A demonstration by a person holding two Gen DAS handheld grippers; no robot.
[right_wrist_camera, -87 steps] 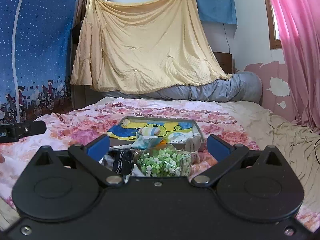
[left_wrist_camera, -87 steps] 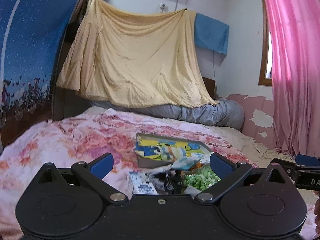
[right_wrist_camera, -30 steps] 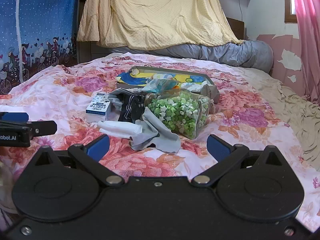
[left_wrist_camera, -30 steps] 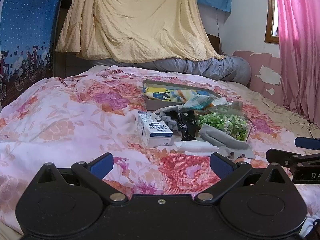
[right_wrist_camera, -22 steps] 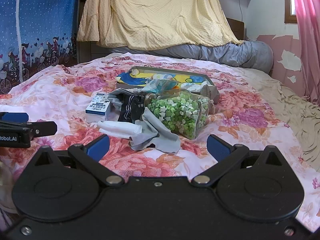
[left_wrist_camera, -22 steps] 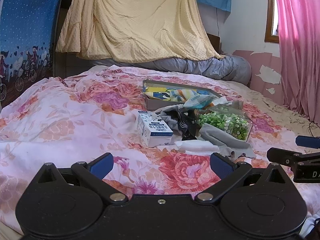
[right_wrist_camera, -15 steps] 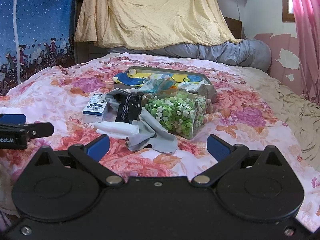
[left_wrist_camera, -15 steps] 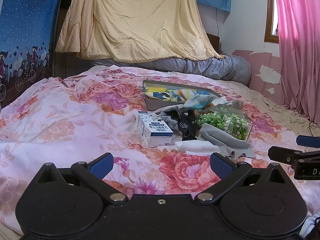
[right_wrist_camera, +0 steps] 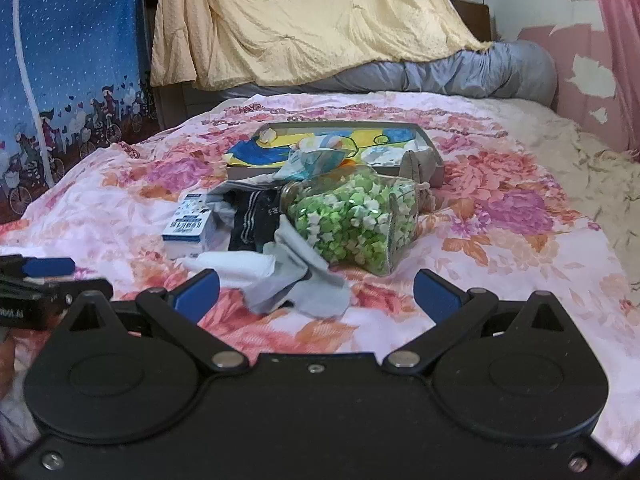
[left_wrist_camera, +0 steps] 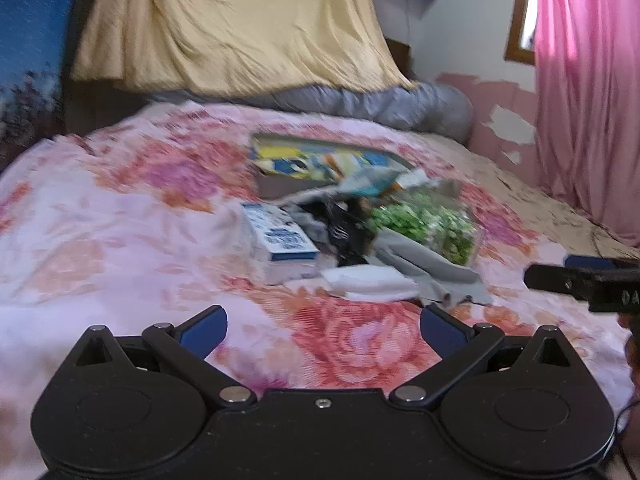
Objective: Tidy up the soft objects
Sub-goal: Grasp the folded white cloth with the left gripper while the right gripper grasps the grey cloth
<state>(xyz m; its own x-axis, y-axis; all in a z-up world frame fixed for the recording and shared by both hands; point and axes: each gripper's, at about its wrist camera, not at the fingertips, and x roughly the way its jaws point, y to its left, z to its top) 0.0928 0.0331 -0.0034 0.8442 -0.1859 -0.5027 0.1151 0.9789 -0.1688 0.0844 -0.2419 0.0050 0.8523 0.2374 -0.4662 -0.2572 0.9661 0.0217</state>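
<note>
Socks and cloths: grey sock (right_wrist_camera: 316,280), white cloth (right_wrist_camera: 236,262), dark striped garment (right_wrist_camera: 254,220), heaped mid-bed before shallow box (right_wrist_camera: 434,160), likely their destination. Adjacent: star jar (right_wrist_camera: 352,220), carton (right_wrist_camera: 190,226). Right gripper (right_wrist_camera: 316,284) and left gripper (left_wrist_camera: 322,324): jaws spread, empty, short of heap.

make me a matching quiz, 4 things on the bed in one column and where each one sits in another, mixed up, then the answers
Things:
1. jar of green stars
2. small carton
3. shallow box
4. grey sock

Places:
A. farthest back, behind the pile
B. nearest the right gripper
C. left edge of the pile
D. lying on its side, right of the dark cloth

Pairs: 1-D, 2-C, 3-A, 4-B
</note>
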